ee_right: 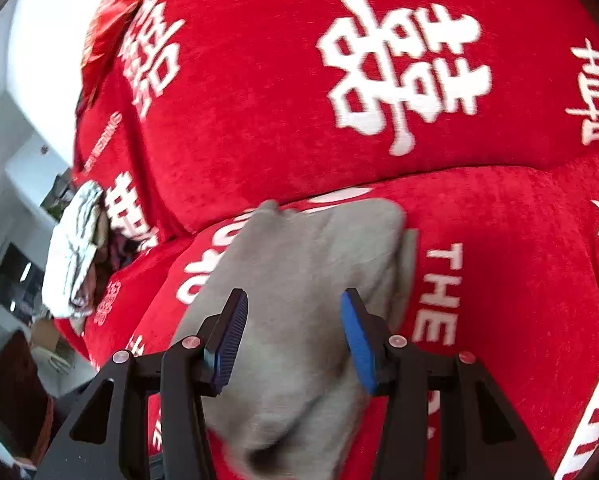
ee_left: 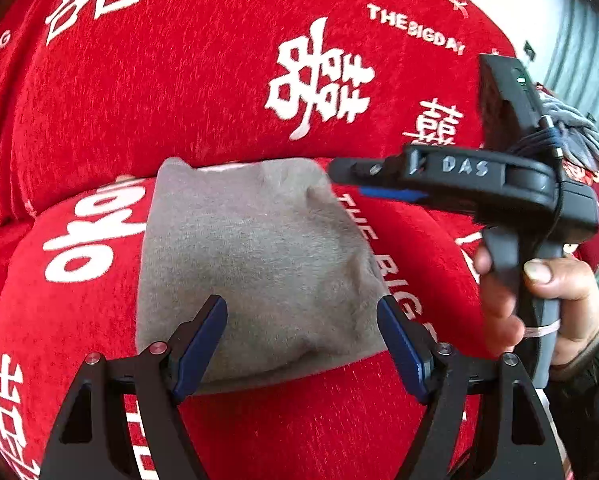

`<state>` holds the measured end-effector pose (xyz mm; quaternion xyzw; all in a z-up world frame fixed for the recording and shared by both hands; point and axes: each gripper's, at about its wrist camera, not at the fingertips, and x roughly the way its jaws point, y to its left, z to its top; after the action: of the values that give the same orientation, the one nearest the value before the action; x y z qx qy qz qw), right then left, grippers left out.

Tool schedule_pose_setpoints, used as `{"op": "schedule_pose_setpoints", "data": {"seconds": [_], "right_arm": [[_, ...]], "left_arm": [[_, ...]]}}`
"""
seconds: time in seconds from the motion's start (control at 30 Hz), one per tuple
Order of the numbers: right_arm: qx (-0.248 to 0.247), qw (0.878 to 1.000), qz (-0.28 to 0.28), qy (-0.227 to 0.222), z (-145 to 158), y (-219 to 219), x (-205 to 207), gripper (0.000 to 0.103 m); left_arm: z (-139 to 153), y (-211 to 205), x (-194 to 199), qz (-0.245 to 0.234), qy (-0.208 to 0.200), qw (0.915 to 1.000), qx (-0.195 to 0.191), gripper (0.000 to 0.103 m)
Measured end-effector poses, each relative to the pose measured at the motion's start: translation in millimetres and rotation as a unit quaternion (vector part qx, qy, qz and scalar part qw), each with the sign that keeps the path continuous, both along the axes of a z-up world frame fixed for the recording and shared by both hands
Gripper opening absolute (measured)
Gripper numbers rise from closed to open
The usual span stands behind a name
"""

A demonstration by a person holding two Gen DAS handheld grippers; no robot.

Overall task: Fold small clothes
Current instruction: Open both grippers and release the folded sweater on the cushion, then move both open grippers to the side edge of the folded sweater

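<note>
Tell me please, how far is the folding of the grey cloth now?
Done: the grey cloth lies folded compactly on the red sofa cover. In hand: nothing; left gripper and right gripper stand open above it. Left: the pile of other clothes at the sofa's end looks unfolded.

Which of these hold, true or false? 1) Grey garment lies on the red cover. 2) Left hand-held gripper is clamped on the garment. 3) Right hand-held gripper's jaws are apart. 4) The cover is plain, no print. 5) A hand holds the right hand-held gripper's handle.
1) True: the grey garment lies on the red cover.
2) False: the left hand-held gripper has its jaws apart, nothing pinched.
3) True: the right hand-held gripper is open above the garment.
4) False: the cover carries white characters and lettering.
5) True: a hand grips its handle in the left wrist view.
</note>
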<state>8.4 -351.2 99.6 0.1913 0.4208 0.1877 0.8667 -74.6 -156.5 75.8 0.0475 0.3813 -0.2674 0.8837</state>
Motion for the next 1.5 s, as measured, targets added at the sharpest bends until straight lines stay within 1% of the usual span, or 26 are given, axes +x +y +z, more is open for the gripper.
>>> {"op": "schedule_pose_setpoints", "data": {"seconds": [0.07,0.17,0.2,0.27,0.33,0.37,0.43,0.5,0.57,0.6,0.67,0.77,0.87,0.9,0.93,0.97,1.03,1.1,1.13,1.2,1.27,1.3,1.37,1.43,1.5], "right_arm": [[-0.004,1.000,0.016,0.003,0.1,11.2,-5.3,0.053],[-0.016,0.999,0.029,0.005,-8.1,25.5,-13.3,0.053],[-0.017,0.999,0.034,0.008,-11.6,28.5,-16.1,0.053],[-0.025,0.998,0.049,0.023,-24.8,34.2,-22.6,0.052],[-0.058,0.996,0.050,0.043,-41.4,37.8,-31.9,0.047],[-0.065,0.995,0.050,0.048,-47.8,37.4,-36.9,0.045],[-0.067,0.996,0.051,0.037,-48.3,35.6,-48.0,0.045],[-0.089,0.994,0.049,0.031,-40.5,36.3,-57.8,0.045],[-0.099,0.994,0.050,0.020,-31.7,38.5,-65.3,0.046],[-0.097,0.994,0.056,0.005,-25.3,41.4,-70.1,0.046],[-0.093,0.994,0.063,-0.011,-18.7,47.0,-74.5,0.047],[-0.101,0.992,0.072,-0.019,-18.4,58.8,-78.4,0.047],[-0.110,0.992,0.064,-0.009,-28.6,57.5,-80.0,0.047],[-0.124,0.991,0.053,0.002,-35.4,55.3,-79.0,0.046],[-0.151,0.988,0.039,0.018,-44.0,52.6,-77.9,0.044],[-0.158,0.987,0.034,0.021,-48.0,49.9,-79.0,0.043],[-0.146,0.989,0.024,0.013,-42.8,43.3,-83.9,0.044],[-0.164,0.986,0.014,-0.002,-31.3,43.4,-86.7,0.045],[-0.172,0.985,0.013,-0.017,-23.6,44.8,-87.8,0.046],[-0.175,0.984,0.011,-0.037,-11.8,47.2,-86.3,0.046],[-0.164,0.985,0.012,-0.045,-4.0,49.1,-76.6,0.049],[-0.157,0.986,0.012,-0.048,-2.3,50.7,-69.9,0.052],[-0.152,0.987,0.016,-0.048,-3.9,56.0,-53.1,0.053],[-0.144,0.989,0.021,-0.038,-9.7,60.6,-35.4,0.053],[-0.144,0.989,0.023,-0.018,-21.8,62.9,-8.3,0.053]], "left_arm": [[2.4,3.6,-1.4,0.006,-0.011,0.9999,0.006,0.078],[-0.6,16.9,17.3,0.047,0.000,0.9989,0.004,0.078],[-4.5,19.9,24.2,0.061,0.004,0.9981,0.010,0.078],[-22.6,24.5,42.7,0.096,0.025,0.9939,0.049,0.078],[-44.8,31.2,53.5,0.118,0.051,0.9884,0.081,0.078],[-53.5,36.0,55.5,0.118,0.064,0.9880,0.076,0.079],[-58.0,46.2,53.0,0.119,0.073,0.9888,0.053,0.084],[-53.3,54.2,50.0,0.120,0.076,0.9891,0.037,0.084],[-46.4,57.3,47.8,0.118,0.066,0.9904,0.027,0.084],[-43.5,57.1,48.0,0.120,0.058,0.9906,0.029,0.084],[-43.3,55.2,50.2,0.124,0.055,0.9900,0.037,0.084],[-49.5,54.4,53.2,0.130,0.056,0.9882,0.058,0.084],[-55.2,60.9,50.8,0.127,0.055,0.9887,0.057,0.084],[-55.4,62.0,50.5,0.125,0.056,0.9890,0.056,0.084],[-55.5,62.3,50.3,0.122,0.056,0.9893,0.056,0.084],[-55.0,61.9,49.5,0.121,0.054,0.9894,0.060,0.084],[-51.3,59.4,47.8,0.119,0.043,0.9894,0.070,0.084],[-46.1,57.8,46.6,0.118,0.036,0.9897,0.073,0.084],[-43.0,56.7,47.2,0.117,0.031,0.9900,0.073,0.084],[-36.6,53.8,50.2,0.114,0.021,0.9906,0.073,0.084],[-31.6,51.7,57.0,0.114,0.017,0.9907,0.073,0.084],[-28.7,50.1,64.8,0.115,0.017,0.9906,0.071,0.084],[-26.2,48.0,78.6,0.117,0.023,0.9905,0.067,0.084],[-26.7,44.4,102.5,0.124,0.043,0.9894,0.063,0.084],[-31.7,39.0,129.9,0.121,0.076,0.9881,0.056,0.084]]}}
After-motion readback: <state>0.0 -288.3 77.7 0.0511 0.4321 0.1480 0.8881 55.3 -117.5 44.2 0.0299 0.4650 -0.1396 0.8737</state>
